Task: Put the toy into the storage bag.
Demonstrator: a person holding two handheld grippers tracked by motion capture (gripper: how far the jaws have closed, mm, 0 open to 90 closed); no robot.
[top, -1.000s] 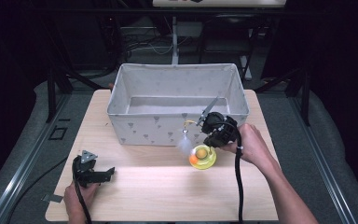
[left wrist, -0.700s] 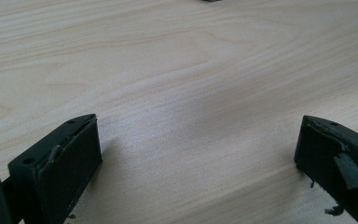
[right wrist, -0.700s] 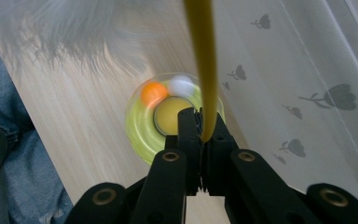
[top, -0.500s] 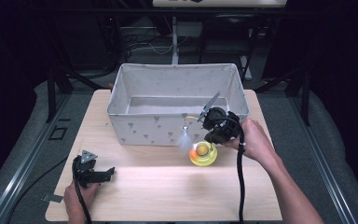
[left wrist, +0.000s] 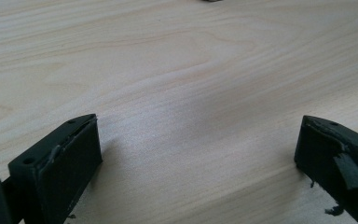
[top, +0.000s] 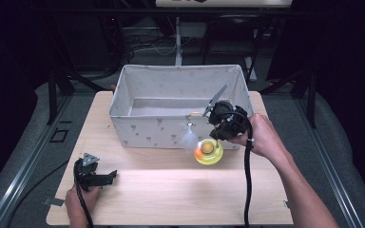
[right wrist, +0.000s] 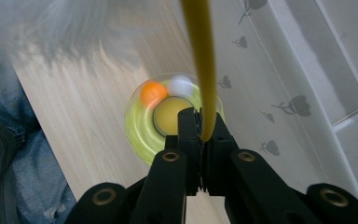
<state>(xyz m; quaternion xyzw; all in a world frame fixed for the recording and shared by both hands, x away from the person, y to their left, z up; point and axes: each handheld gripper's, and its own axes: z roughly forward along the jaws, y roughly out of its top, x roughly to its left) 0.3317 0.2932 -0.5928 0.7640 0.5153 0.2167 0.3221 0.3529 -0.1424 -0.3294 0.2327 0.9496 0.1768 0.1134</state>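
Right gripper (top: 212, 127), jaws clamped on a yellow wand (right wrist: 200, 60), holds it above a yellow-green disc toy (top: 209, 152) near the fabric bin (top: 138, 130), just beside its front wall. Left gripper (top: 108, 175) rests at the table's (top: 171, 199) near left, jaws apart.

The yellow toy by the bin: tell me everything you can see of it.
The toy is a round, translucent yellow-green disc, plastic by its look, with a darker yellow hub and an orange and a white ball in its ring. A thin yellow rod rises from the hub, with a white feather hanging from its far end. The right gripper is shut on the rod. The disc sits just before the bin.
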